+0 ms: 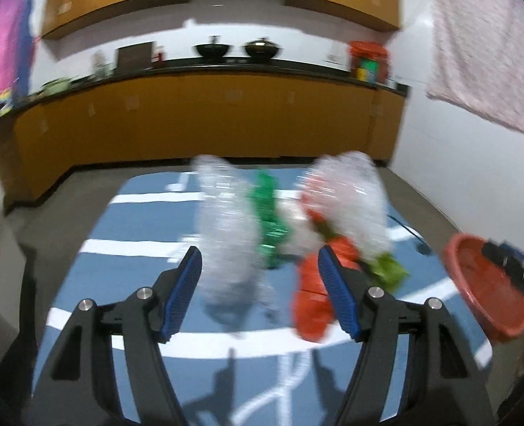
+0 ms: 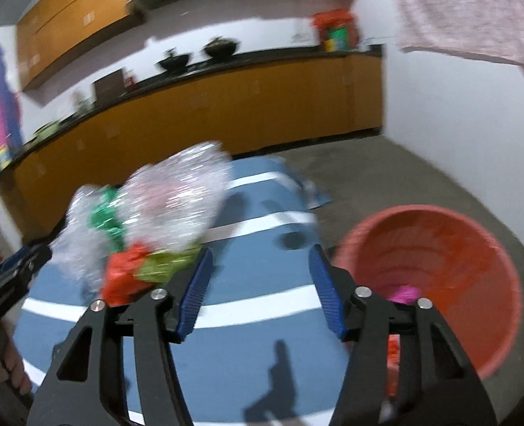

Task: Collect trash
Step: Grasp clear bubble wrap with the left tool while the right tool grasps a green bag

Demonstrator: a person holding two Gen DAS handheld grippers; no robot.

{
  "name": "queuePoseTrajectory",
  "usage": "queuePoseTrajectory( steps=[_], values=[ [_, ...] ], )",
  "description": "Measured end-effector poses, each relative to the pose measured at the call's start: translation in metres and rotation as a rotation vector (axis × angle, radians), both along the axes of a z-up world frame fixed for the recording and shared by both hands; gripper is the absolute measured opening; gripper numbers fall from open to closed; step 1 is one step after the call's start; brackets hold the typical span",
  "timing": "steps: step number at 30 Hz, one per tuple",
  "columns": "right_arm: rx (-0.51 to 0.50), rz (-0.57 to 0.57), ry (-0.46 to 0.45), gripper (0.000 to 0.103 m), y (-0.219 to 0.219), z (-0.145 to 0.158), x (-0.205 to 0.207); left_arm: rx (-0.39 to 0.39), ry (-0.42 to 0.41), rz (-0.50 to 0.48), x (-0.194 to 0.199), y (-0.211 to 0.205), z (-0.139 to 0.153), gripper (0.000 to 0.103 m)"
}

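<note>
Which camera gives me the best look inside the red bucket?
The right wrist view: the red bucket faces the camera with its whole mouth open, and a pink scrap shows inside. The left wrist view catches only part of the rim at the right edge.

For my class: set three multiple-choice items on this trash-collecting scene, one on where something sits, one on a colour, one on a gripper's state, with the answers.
1. Where is the bucket relative to the trash pile in the right wrist view?
A. left of it
B. right of it
C. on top of it

2. What colour is the mat under the trash?
A. blue with white stripes
B. plain green
C. black

3. How is the left gripper?
A. shut on a bottle
B. shut on nothing
C. open

Answers: B, the bucket stands right of the pile; A, white stripes cross blue; C, its pads stand wide apart.
</note>
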State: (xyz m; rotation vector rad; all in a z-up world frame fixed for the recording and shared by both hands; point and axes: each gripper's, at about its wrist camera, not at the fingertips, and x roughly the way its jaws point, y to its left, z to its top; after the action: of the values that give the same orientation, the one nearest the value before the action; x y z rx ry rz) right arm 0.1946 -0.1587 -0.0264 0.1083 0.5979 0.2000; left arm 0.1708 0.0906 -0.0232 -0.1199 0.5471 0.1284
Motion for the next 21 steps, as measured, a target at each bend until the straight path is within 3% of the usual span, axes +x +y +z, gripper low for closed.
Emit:
queuePoseTrajectory(
  steps=[6, 12, 15, 17, 21],
  values=[
    [-0.014, 0.099, 0.060, 0.052, 0.056, -0.017, 0.025, -0.024, 0.012, 0.065, 0.007, 0.036, 0.000, 0.067],
    [-0.067, 0.094, 0.145, 0.050, 0.077, -0.042, 0.054, -0.036, 0.031, 0.044, 0.024, 0.035, -0.005, 0.075],
    [-0.077, 0.089, 0.191, 0.032, 0.074, -0.054, 0.058, -0.040, 0.048, 0.039, 0.040, 0.035, -0.010, 0.078],
    [-0.080, 0.092, 0.205, 0.013, 0.070, -0.059, 0.056, -0.045, 0.065, 0.040, 0.052, 0.034, -0.014, 0.078],
    [-0.090, 0.092, 0.193, 0.008, 0.061, -0.060, 0.048, -0.051, 0.105, 0.053, 0.070, 0.035, -0.024, 0.078]
  ],
)
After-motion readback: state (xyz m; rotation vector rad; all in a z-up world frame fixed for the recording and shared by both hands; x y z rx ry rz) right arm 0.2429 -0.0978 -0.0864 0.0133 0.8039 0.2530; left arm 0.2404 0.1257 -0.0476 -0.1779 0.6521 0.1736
